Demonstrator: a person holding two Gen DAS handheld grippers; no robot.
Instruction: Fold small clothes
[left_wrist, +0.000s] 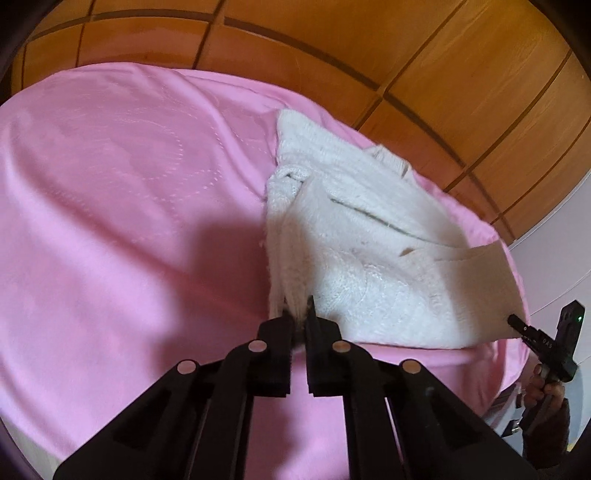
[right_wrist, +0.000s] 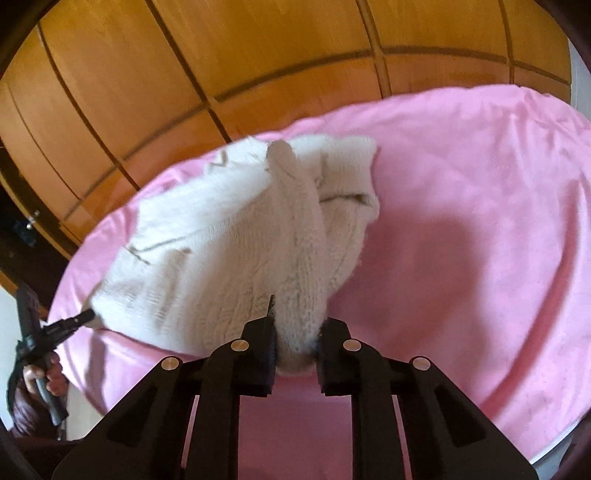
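We have the sweater (left_wrist: 369, 236), right of centre on the pink sheet (left_wrist: 110, 184), pinched at two near corners: left gripper (left_wrist: 297, 314) shut on one, right gripper (right_wrist: 295, 325) clamped on a thicker bunch. Step, as we judge it: lifting the hem. Next: carry both corners together toward upper frame.

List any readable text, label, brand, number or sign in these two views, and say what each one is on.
"OAS": small white letters, blurred and uncertain, on the black right claw as seen from the left wrist view.
White knitted garment: no label or print visible.
Pink bedsheet: a faint stitched pattern only, no text.
Orange-brown wooden panelled wall: no writing.
Left claw in the right wrist view: no marking can be made out.
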